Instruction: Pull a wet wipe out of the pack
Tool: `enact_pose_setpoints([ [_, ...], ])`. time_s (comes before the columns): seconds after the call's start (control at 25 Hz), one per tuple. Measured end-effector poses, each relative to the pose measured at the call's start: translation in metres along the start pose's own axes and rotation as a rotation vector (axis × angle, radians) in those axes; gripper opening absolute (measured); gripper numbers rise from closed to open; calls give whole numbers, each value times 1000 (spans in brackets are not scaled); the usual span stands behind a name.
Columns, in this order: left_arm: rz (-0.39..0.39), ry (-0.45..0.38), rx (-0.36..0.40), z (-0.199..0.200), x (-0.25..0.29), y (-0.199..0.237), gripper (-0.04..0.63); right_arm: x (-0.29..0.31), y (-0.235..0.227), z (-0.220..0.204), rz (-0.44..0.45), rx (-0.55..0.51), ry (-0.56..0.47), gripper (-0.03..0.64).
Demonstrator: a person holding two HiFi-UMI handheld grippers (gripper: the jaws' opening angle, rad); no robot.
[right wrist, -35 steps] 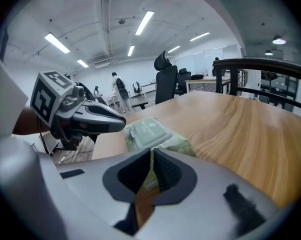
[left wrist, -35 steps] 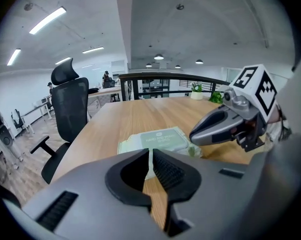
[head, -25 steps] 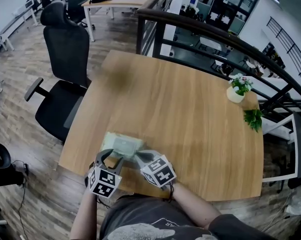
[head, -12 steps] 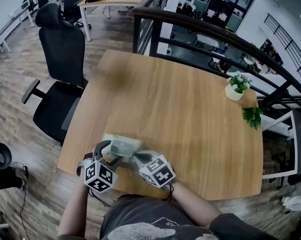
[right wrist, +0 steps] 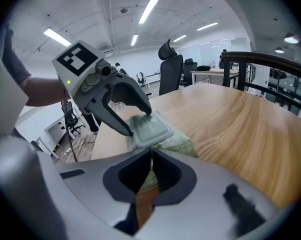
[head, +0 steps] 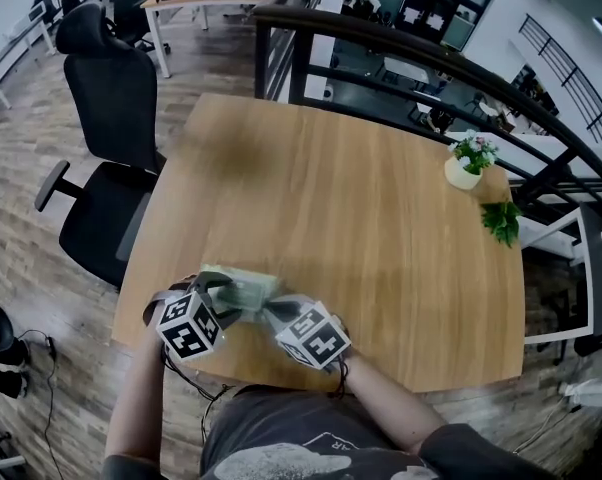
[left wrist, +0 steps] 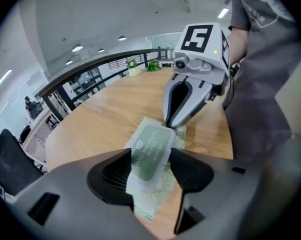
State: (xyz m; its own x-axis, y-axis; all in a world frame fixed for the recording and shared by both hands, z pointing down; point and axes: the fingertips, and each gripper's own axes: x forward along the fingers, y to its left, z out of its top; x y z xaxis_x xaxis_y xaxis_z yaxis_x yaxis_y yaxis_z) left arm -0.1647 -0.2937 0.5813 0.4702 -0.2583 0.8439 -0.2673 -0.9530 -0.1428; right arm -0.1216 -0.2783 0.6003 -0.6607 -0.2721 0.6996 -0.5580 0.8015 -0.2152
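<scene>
A pale green wet wipe pack (head: 243, 290) with a darker green flip lid (left wrist: 155, 139) lies near the front left edge of the wooden table (head: 361, 218). My left gripper (left wrist: 150, 155) points steeply down over the pack's near end. Its jaws straddle the lid and are closing, and I see no firm squeeze on it. From the right gripper view, its two fingers (right wrist: 118, 121) stand on either side of the lid (right wrist: 153, 129). My right gripper (right wrist: 151, 151) is shut on the wrapper's edge at the pack's other end and appears opposite as the right gripper (left wrist: 173, 125).
A small white pot with flowers (head: 469, 168) and a green sprig (head: 503, 223) stand at the table's far right. A black office chair (head: 106, 168) is left of the table, with a dark railing (head: 401, 53) behind. The table's front edge runs just below the grippers.
My left gripper has rolled and swung a little to the left, and its jaws now stand wider around the lid. The right gripper and the pack have kept still.
</scene>
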Motion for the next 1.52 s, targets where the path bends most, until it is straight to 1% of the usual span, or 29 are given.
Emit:
enact_pose_setpoints([
  [0.16, -18, 3, 91, 3, -2, -8, 182, 0, 1, 0, -3, 3, -3, 26],
  [0.24, -24, 2, 117, 4, -2, -9, 150, 1, 0, 1, -4, 0, -1, 26],
  [0.32, -43, -3, 117, 5, -3, -10, 130, 1, 0, 2, -5, -2, 2, 26],
  [0.44, -88, -4, 93, 5, -4, -11, 115, 1, 0, 2, -5, -3, 0, 26],
  [0.68, -163, 5, 58, 8, -6, -11, 101, 2, 0, 1, -3, -6, 5, 26],
  [0.8, -172, 39, 87, 9, -7, -10, 100, 2, 0, 2, -1, -3, 5, 26],
  [0.88, -165, 37, 100, 13, -10, -8, 100, 2, 0, 2, 0, -2, 4, 26],
  [1.0, -114, -8, 107, 22, -17, -1, 72, 3, 0, 1, 5, 0, 5, 26],
  [1.04, -90, -16, 116, 24, -18, 0, 72, 3, 0, 1, 6, 2, 4, 26],
  [1.16, 5, -33, 135, 27, -19, 5, 72, 3, 0, 2, 7, 5, 1, 26],
  [1.4, 203, -119, 92, 37, -25, 19, 72, 2, 0, 2, 8, -2, 2, 26],
  [1.52, 303, -166, 47, 42, -29, 35, 75, 3, 0, 2, 6, -7, 0, 26],
])
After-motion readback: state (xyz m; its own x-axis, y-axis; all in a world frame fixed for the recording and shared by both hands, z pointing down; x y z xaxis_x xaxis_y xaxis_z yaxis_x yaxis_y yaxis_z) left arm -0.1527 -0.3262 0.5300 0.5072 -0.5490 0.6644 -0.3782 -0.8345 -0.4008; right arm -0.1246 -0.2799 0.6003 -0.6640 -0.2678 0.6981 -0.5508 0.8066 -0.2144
